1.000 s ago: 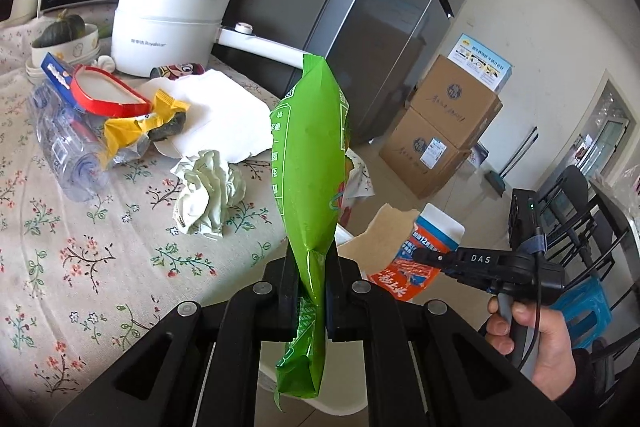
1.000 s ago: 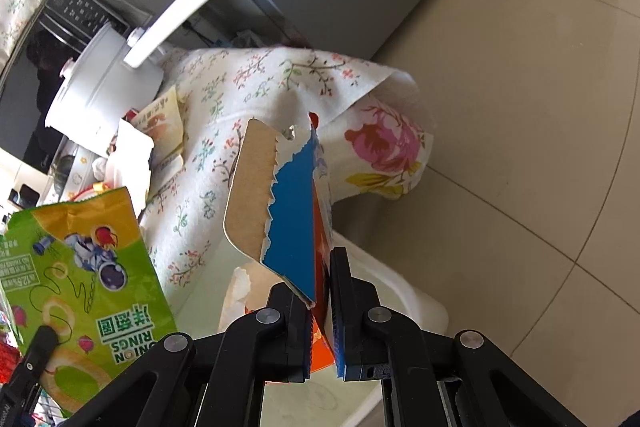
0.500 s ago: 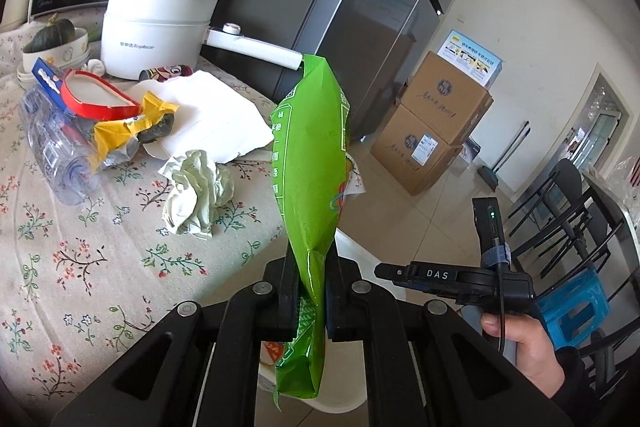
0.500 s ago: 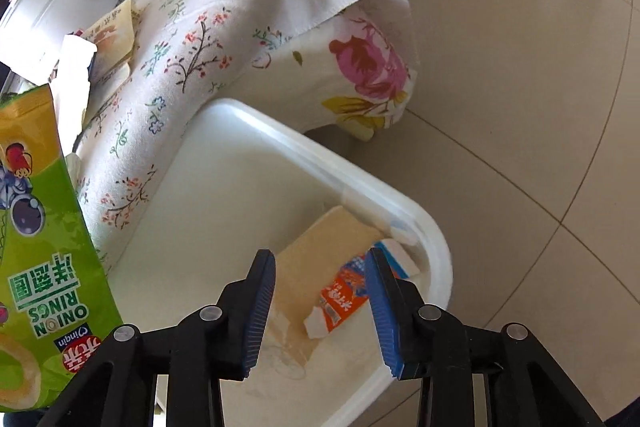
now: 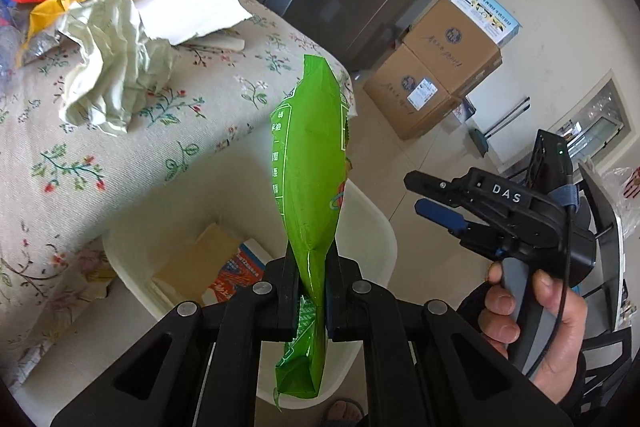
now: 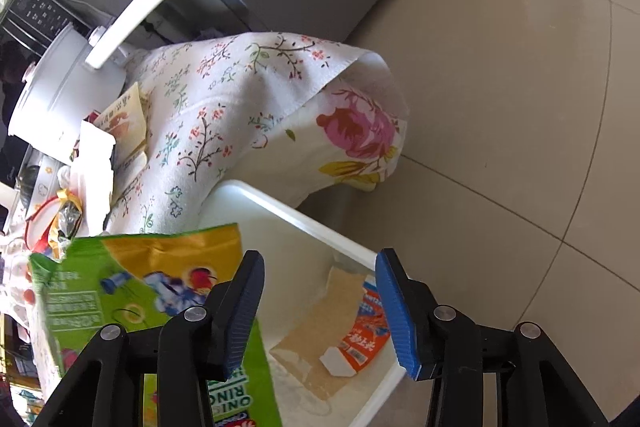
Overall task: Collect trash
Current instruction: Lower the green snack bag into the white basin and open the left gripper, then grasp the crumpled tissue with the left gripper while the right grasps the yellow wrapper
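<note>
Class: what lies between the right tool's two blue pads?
Nothing is held between the right tool's opening pads; the right wrist view shows torn orange-and-blue cardboard below in the white plastic bin.

black grippers (image 5: 312, 291), silver screws, blue pads (image 6: 394, 311), "das" marking, grey handle.

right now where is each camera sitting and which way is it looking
Left wrist: on the left gripper, looking down past the table edge into the white bin; its jaws pinch the green snack bag; the right gripper and hand show.
Right wrist: on the right gripper, jaws opening and empty, looking down into the bin.
Shared: bin, snack bag, torn carton, tablecloth.
</note>
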A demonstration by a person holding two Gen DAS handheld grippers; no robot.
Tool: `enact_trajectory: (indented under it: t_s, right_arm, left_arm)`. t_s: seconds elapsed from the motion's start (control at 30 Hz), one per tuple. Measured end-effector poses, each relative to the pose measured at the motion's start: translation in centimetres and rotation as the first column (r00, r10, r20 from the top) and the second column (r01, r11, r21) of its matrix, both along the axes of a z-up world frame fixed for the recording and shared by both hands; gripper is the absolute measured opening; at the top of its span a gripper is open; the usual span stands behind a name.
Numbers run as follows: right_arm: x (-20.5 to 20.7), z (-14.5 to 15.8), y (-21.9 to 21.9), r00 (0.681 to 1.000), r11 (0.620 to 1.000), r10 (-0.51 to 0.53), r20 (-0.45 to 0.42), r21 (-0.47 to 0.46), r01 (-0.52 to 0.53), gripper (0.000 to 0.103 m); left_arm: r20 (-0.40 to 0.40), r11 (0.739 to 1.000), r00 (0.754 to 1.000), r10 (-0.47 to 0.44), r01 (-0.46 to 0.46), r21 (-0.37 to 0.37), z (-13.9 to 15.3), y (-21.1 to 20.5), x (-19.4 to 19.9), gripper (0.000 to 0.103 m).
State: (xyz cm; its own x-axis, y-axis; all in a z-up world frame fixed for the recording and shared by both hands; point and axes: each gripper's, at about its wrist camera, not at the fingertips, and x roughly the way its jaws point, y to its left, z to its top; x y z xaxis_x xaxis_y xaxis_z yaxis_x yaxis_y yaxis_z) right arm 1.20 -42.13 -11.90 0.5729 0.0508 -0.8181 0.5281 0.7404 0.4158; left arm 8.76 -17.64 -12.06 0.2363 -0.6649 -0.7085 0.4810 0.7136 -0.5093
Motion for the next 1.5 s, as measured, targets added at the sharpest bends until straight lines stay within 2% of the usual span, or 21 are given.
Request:
enact_trajectory:
  t_s: [0.03,0.07,0.1,0.13,0.17,0.2,0.27,0.33,0.37,0.6,1.0,1.17,1.27,1.33,1.43,1.5]
  right_arm:
    - [0.0,0.1,0.0,1.000,1.000,-0.003,0.003,0.002,0.003,0.051]
    - [0.0,0.1,-0.1,1.000,1.000,-0.002,0.007,0.005,0.002,0.051]
    - [0.1,0.1,-0.1,1.000,1.000,-0.001,0.011,0.009,0.001,0.051]
    - [0.1,0.1,-0.1,1.000,1.000,0.001,0.014,0.011,-0.001,0.051]
    - [0.1,0.1,-0.1,1.000,1.000,0.003,0.017,0.013,-0.003,0.051]
    - [0.1,0.2,0.0,1.000,1.000,0.005,0.020,0.016,-0.005,0.051]
    - [0.2,0.3,0.0,1.000,1.000,0.010,0.026,0.019,-0.011,0.051]
    - [0.2,0.4,0.1,0.999,1.000,0.015,0.033,0.024,-0.016,0.051]
    - [0.2,0.4,0.1,0.999,0.999,0.018,0.036,0.026,-0.019,0.051]
    - [0.5,0.4,0.4,0.998,0.999,0.033,0.044,0.036,-0.035,0.051]
    - [1.1,0.2,1.4,0.995,0.995,0.088,0.036,0.040,-0.089,0.051]
    - [1.7,-0.2,2.5,0.988,0.986,0.153,0.034,0.062,-0.155,0.051]
    - [1.8,-0.3,2.8,0.985,0.983,0.164,0.043,0.075,-0.167,0.051]
    - [1.8,-0.2,2.7,0.985,0.981,0.165,0.060,0.090,-0.170,0.051]
    - [1.9,-0.2,2.8,0.983,0.978,0.168,0.080,0.112,-0.176,0.054]
    - [2.1,-0.2,3.2,0.981,0.976,0.173,0.087,0.119,-0.183,0.057]
  left_arm:
    - [0.002,0.999,1.000,-0.002,0.002,0.037,-0.7,-0.7,0.2,0.014]
    - [0.011,0.993,1.000,-0.015,0.014,0.115,-1.5,-1.6,0.5,0.019]
    - [0.034,0.977,0.999,-0.026,0.018,0.211,-2.3,-2.5,0.6,0.026]
    - [0.069,0.957,0.997,-0.030,0.008,0.290,-2.8,-3.0,0.5,0.027]
    - [0.094,0.944,0.995,-0.035,0.002,0.330,-2.9,-3.2,0.4,0.027]
    - [0.104,0.943,0.994,-0.046,0.009,0.333,-2.7,-3.3,0.2,0.028]
    - [0.118,0.950,0.991,-0.063,0.024,0.311,-1.7,-3.2,-0.2,0.032]
    - [0.164,0.952,0.985,-0.059,0.006,0.305,-0.4,-2.9,-0.4,0.045]
    - [0.183,0.954,0.982,-0.048,-0.009,0.300,0.1,-2.5,-0.4,0.046]
    - [0.195,0.973,0.980,0.026,-0.070,0.219,2.7,1.5,0.7,0.046]
    - [0.205,0.982,0.978,0.026,-0.064,0.179,3.9,2.5,0.5,0.046]
    - [0.213,0.984,0.972,0.098,-0.127,0.124,5.7,5.2,1.1,0.046]
    - [0.216,0.972,0.957,0.193,-0.217,0.093,6.8,8.2,2.2,0.046]
    - [0.203,0.954,0.940,0.274,-0.292,0.063,7.3,10.8,3.3,0.048]
    - [0.165,0.921,0.910,0.381,-0.389,0.019,7.5,14.4,4.8,0.054]
    - [0.129,0.911,0.903,0.409,-0.412,-0.004,7.2,15.7,5.5,0.056]
